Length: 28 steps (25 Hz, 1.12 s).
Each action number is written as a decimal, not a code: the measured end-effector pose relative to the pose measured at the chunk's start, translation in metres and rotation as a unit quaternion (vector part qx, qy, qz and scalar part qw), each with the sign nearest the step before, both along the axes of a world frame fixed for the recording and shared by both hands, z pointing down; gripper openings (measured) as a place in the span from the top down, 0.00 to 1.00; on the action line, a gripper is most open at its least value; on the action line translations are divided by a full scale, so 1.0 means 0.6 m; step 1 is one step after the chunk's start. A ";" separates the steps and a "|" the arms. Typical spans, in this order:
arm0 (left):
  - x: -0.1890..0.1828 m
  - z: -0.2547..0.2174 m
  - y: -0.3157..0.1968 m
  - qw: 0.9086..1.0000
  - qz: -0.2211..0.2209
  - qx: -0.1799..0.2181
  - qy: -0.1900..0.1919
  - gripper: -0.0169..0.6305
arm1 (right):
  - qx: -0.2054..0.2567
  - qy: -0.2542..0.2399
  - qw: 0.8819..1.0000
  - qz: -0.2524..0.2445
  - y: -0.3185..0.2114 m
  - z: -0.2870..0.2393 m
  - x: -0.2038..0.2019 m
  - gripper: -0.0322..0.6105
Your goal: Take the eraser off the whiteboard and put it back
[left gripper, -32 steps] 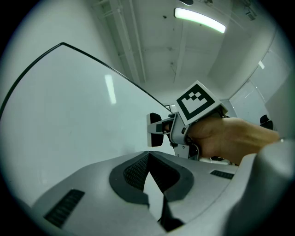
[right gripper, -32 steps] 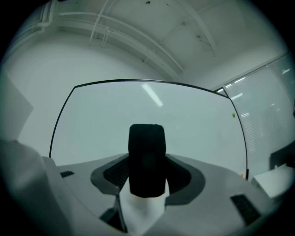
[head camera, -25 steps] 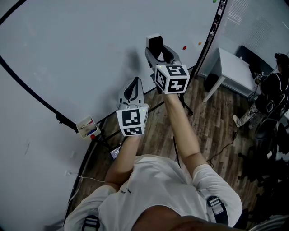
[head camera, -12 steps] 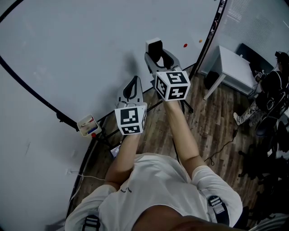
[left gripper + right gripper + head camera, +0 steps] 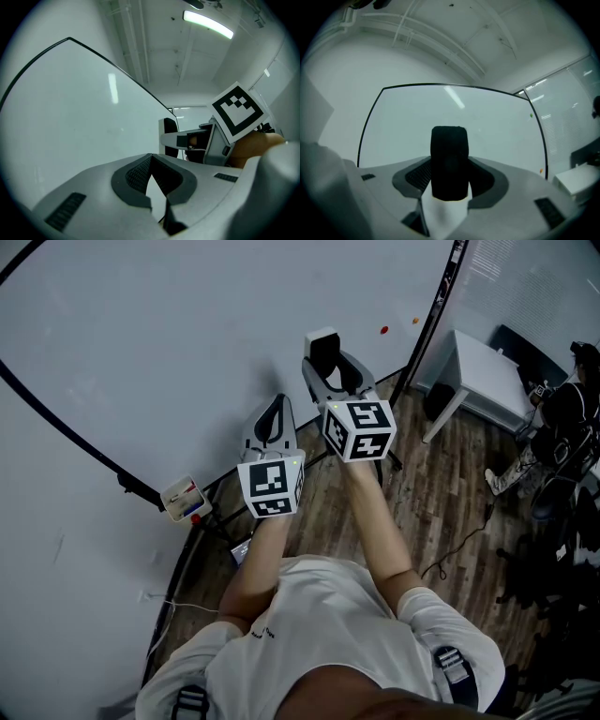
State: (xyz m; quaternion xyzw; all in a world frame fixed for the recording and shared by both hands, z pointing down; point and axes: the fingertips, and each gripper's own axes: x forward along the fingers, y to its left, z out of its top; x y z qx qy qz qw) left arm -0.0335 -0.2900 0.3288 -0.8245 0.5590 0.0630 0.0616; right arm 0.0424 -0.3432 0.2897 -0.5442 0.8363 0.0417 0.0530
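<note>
Head view, nearest first: a person in a white shirt (image 5: 319,634) reaches both bare forearms out over a wood-plank floor (image 5: 441,493) towards a big whiteboard (image 5: 169,352).

The left hand-held gripper (image 5: 277,411) sits lower and nearer, its marker cube (image 5: 272,486) facing the camera. In the left gripper view this hand-held gripper (image 5: 151,164) is clenched: the two dark ribbed pads meet at the tip with nothing between them.

The right hand-held gripper (image 5: 330,367) is just to the right and a little farther on, with its own cube (image 5: 359,427) behind it. It is grasping the eraser (image 5: 324,348), which stands upright between the jaws. The right gripper view shows this hand-held gripper (image 5: 449,174) with its pads against both sides of the eraser (image 5: 449,159), black felt uppermost and white body below. The eraser is held in front of the lower part of the whiteboard (image 5: 487,126), whose black frame shows all round it. Whether the felt touches the board I cannot tell.

To the left, low on the board's stand, hangs a small box (image 5: 183,502) with red and blue items in it. Farther right, a red and an orange dot (image 5: 383,331) sit near the board's edge. Beyond that edge stands a white table (image 5: 487,381), and another person (image 5: 562,427) is at the far right.
</note>
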 end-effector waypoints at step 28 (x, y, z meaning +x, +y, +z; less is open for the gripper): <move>0.008 -0.002 0.001 1.000 -0.001 -0.005 -0.004 0.97 | 0.002 0.028 0.999 0.016 0.054 0.050 0.012 0.58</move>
